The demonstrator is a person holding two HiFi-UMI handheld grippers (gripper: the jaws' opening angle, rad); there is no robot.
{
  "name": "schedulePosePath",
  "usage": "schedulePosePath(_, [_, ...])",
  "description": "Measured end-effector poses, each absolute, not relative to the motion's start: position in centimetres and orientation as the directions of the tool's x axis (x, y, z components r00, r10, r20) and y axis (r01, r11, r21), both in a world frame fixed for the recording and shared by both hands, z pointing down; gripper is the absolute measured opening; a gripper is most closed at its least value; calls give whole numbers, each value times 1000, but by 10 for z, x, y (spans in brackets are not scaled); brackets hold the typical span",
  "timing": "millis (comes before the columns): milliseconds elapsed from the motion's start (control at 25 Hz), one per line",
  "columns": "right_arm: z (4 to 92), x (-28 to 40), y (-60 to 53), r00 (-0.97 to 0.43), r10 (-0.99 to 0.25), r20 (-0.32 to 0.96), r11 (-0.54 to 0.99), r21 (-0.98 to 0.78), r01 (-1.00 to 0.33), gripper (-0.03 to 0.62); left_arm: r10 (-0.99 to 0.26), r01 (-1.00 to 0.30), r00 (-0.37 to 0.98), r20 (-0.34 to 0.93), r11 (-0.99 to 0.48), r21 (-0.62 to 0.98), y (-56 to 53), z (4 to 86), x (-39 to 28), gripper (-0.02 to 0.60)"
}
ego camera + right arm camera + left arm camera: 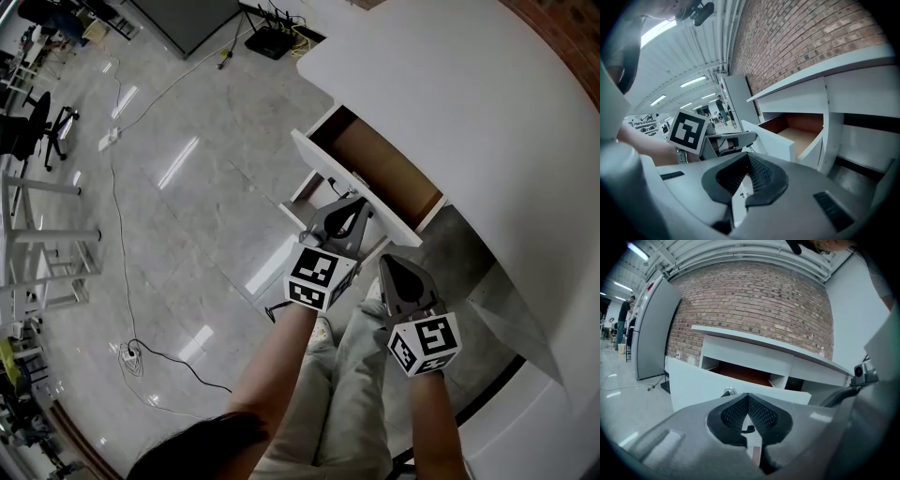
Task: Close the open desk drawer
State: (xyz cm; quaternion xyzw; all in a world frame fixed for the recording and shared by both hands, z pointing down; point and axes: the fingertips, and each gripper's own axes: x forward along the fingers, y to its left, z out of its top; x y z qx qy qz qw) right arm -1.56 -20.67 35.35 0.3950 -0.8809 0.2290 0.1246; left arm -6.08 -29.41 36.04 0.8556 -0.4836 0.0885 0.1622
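You are holding the left gripper (356, 206) up to the open drawer (380, 167), which is standing pulled well out from under the white worktop (469, 94) toward you. Its brown inside is showing bare in the head view. The left gripper's jaws are pressed together with nothing between them, and they are pointing at the white drawer front (698, 385). In the left gripper view (748, 398) the small round knob (728, 392) is peeking just over the left jaw, very near the tips. Whether the jaws are actually touching the front panel cannot be told.

You are carrying the right gripper (386, 264) just beside the left one, on the side nearer the desk's knee space and a little further back from the drawer. Its jaws are also sitting closed at the tips and are gripping nothing, as the right gripper view (748, 155) shows. From that view the drawer's side wall (811, 150) and wooden bottom are lying ahead and to the right, and the left gripper's marker cube (689, 131) is showing at the left.

A brick wall (754, 301) is rising behind the desk. Your legs (347, 394) are showing below both grippers, over a glossy grey floor (187, 187) with a dark cable (164, 354) trailing across it.
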Motion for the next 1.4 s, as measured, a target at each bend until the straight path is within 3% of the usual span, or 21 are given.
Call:
schedulePosePath(800, [364, 10, -245, -654, -628, 423, 568, -325, -756, 9, -795, -852, 523, 308, -486, 192, -362, 358, -20, 3])
schedulePosePath(1400, [380, 21, -264, -607, -624, 492, 589, -215, -779, 9, -817, -844, 528, 231, -476, 246, -395, 355, 2, 3])
